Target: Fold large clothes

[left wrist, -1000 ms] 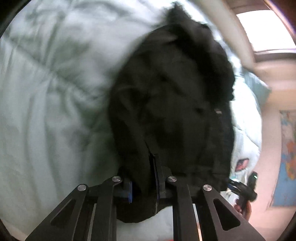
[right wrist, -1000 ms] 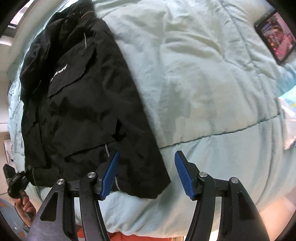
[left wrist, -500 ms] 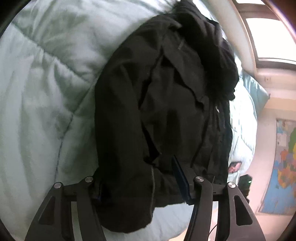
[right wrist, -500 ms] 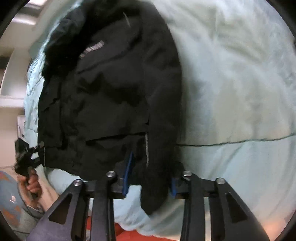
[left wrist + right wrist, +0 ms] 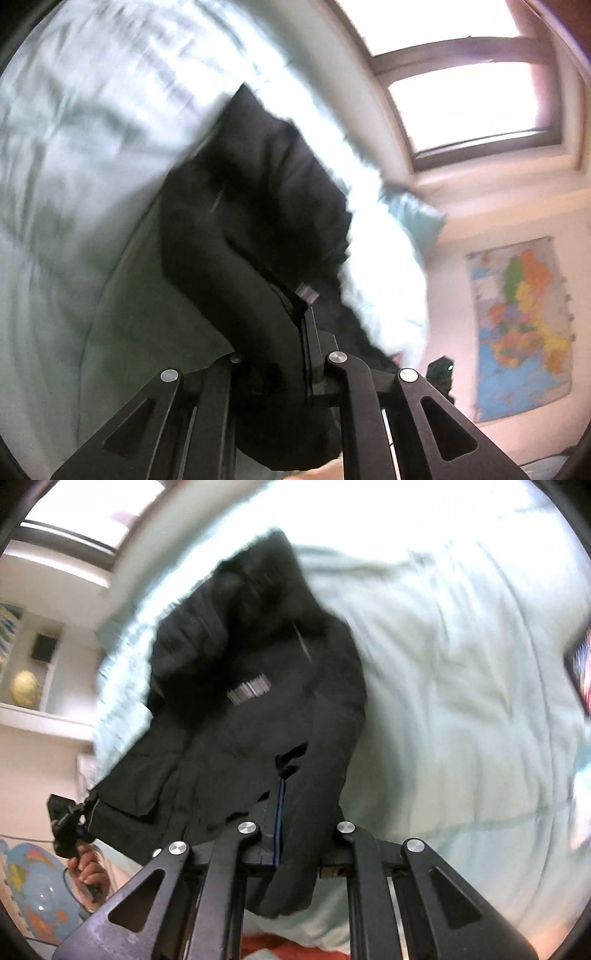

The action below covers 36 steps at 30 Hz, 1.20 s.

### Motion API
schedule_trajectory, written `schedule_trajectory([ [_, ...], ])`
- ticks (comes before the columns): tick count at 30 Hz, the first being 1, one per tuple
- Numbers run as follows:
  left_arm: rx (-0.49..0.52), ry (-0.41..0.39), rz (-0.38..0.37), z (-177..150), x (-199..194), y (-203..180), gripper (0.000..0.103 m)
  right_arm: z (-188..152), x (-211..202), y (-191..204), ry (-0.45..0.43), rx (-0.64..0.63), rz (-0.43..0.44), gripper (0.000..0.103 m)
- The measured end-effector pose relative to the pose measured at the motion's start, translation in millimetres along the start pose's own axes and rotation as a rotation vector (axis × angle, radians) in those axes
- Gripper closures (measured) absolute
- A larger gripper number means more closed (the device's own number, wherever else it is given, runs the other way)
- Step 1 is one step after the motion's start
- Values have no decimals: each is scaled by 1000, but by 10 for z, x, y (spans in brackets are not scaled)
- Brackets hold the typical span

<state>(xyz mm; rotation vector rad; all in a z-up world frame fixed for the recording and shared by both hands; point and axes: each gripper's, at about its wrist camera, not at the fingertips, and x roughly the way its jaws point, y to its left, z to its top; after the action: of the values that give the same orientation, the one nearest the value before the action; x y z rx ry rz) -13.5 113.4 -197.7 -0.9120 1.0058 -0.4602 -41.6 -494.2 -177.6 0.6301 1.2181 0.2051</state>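
Observation:
A black hooded jacket lies on a pale green duvet, its near hem lifted off the bed. My left gripper has its jaws closing tight on one hem corner, with fabric pinched between the pads and bunched over the left finger. In the right wrist view the jacket shows its white chest logo, and my right gripper is likewise closing tight on the other hem corner, with cloth draped over its right finger. The left gripper, held by a hand, shows at the jacket's far corner. Both views are motion-blurred.
The duvet spreads wide to the right of the jacket, with a lit tablet at its edge. A pillow, a window and a wall map lie beyond the bed. A globe stands at the lower left.
Both grippers closed on the jacket's hem and rose, lifting its near edge off the duvet. Both views tilted upward, bringing the window and walls into sight.

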Motion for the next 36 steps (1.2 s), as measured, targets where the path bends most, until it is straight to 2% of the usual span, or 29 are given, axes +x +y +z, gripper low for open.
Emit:
schedule_trajectory([
  [5,64,-67,-44,671,16,-392,91,784,-290,286,-103,-55,56,88],
  [9,86,-105,-51,1267,211,-621,89,1516,-206,485,-143,-81,32,88],
  [13,29,-130,-33,1972,636,-601,84,2300,232,560,-139,-46,1,87],
  [14,1,-133,-18,2118,794,-553,83,2522,455,543,-129,-24,-18,87],
  [17,-83,-119,73,2577,1438,-240,82,2951,1073,461,-83,17,-95,86],
  [19,-117,-95,149,2727,1818,-38,82,3168,1500,396,-34,38,-151,83],
  [21,-152,-50,238,2809,2224,221,82,3276,1909,319,17,38,-215,82],
  [23,-158,-16,286,2815,2524,412,82,3290,2227,228,57,32,-244,82],
  [25,-115,-11,310,2782,2673,479,82,3292,2461,169,77,32,-254,82],
  [28,-69,0,305,2757,2701,500,82,3289,2536,141,83,22,-255,82],
  [31,-31,67,279,2778,2572,423,80,3268,2333,158,96,7,-209,80],
  [34,-8,125,212,2779,2252,323,63,3208,1912,216,72,-24,-134,70],
  [35,-1,140,184,2758,2107,287,48,3183,1787,232,62,-36,-109,61],
  [36,15,136,174,2729,1940,249,40,3140,1624,256,46,-53,-72,52],
])
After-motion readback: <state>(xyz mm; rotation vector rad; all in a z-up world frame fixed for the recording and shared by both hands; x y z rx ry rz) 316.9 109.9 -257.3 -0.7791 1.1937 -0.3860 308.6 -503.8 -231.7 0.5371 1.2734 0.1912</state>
